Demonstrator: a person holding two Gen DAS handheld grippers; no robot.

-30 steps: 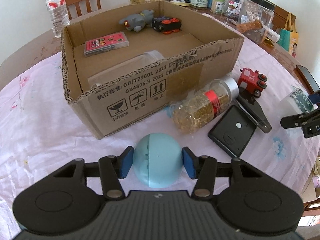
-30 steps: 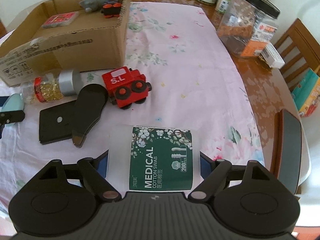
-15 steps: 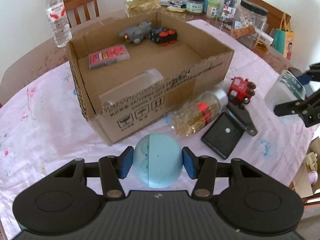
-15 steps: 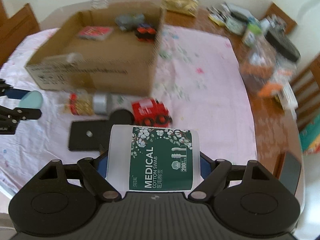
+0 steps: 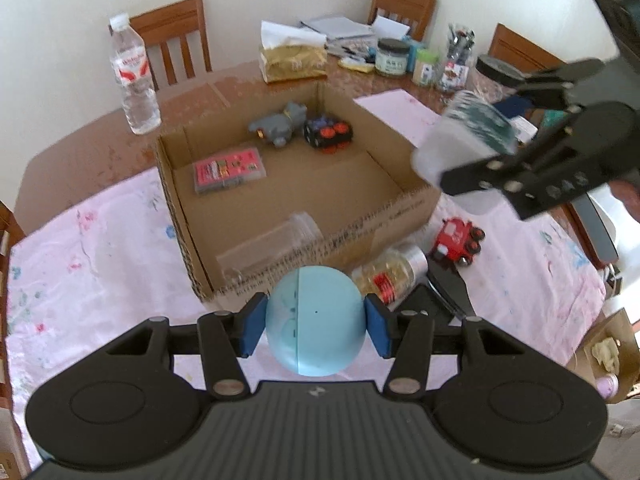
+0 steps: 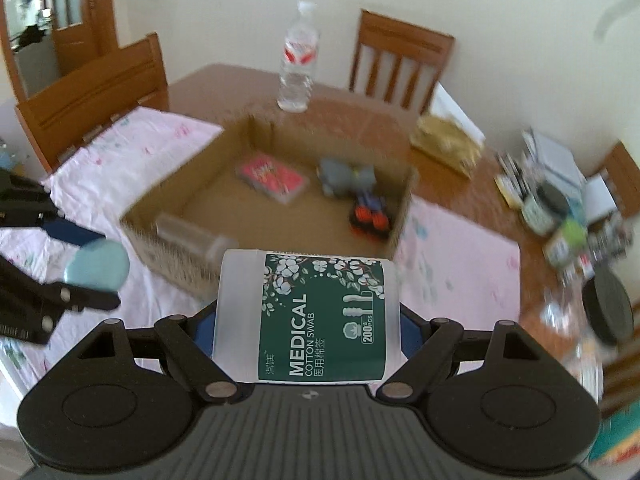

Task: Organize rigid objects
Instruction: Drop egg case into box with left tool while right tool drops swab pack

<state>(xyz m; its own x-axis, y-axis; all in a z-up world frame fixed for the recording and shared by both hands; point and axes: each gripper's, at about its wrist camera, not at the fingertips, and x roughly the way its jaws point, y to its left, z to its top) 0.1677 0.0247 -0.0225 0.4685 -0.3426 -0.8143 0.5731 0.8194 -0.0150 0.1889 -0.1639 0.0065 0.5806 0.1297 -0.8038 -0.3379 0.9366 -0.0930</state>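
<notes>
Soft daylight, fisheye-bent edges, motion blur across the right wrist view.

Blurred jars (image 6: pixel 560 220), clear jar (image 5: pixel 272 246) half-hidden.

The right tongs (image 6: pixel 308 316) squeeze a white plastic tub with a dark green flowery label that says MEDICAL COTTON SWAB (image 6: pixel 308 316) — one blue pad on each side. Past the tub sits an open brown cardboard box (image 6: pixel 400 216) on the brown wooden worktop (image 6: pixel 224 84), which has a pink flowery cloth (image 6: pixel 132 152) on it. Inside the box lie a flat pink and red pack (image 6: pixel 274 178), a grey toy animal (image 6: pixel 346 178), a small dark toy car with orange wheels (image 6: pixel 370 216) and a clear plastic jar on its side (image 6: pixel 188 236). At the left, the left tongs (image 6: pixel 98 266) hold a light blue round ball (image 6: pixel 98 266). A clear water bottle with a red label (image 6: pixel 298 64) stands behind the box.
</notes>
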